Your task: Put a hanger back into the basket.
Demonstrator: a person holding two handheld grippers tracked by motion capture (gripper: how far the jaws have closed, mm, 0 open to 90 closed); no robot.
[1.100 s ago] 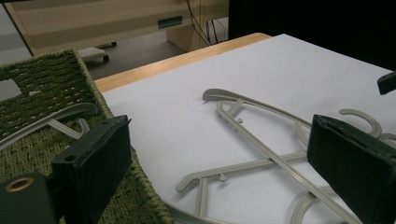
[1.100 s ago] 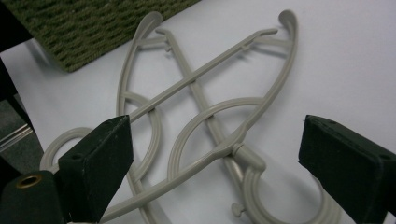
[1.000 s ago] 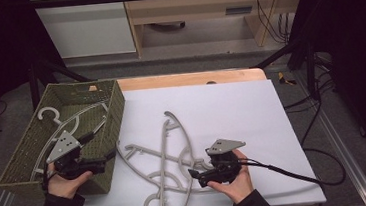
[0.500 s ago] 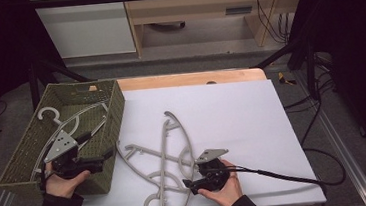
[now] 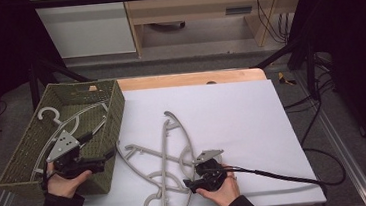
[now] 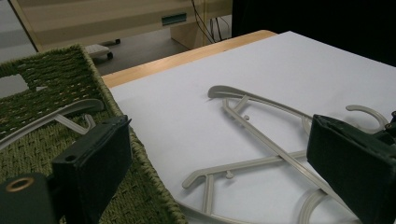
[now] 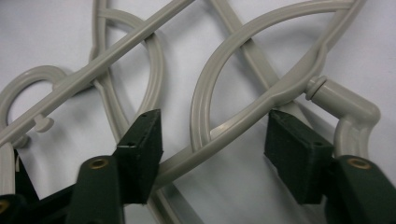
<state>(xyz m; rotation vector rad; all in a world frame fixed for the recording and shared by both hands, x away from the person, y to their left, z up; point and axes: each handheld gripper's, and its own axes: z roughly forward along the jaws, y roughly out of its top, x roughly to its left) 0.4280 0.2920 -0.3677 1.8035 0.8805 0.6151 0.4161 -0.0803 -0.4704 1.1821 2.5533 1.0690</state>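
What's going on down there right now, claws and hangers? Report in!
Right claw closing around a grey hanger, pads not yet pressing. Left claw open, by the green basket. Other hangers tangled underneath; one hanger in basket.

A green woven basket (image 5: 117, 119) sits at the left of the frame with one grey hanger (image 5: 57, 119) lying inside it. A white table (image 5: 232, 113) fills the middle. Black cables (image 5: 269, 20) hang at the upper right.
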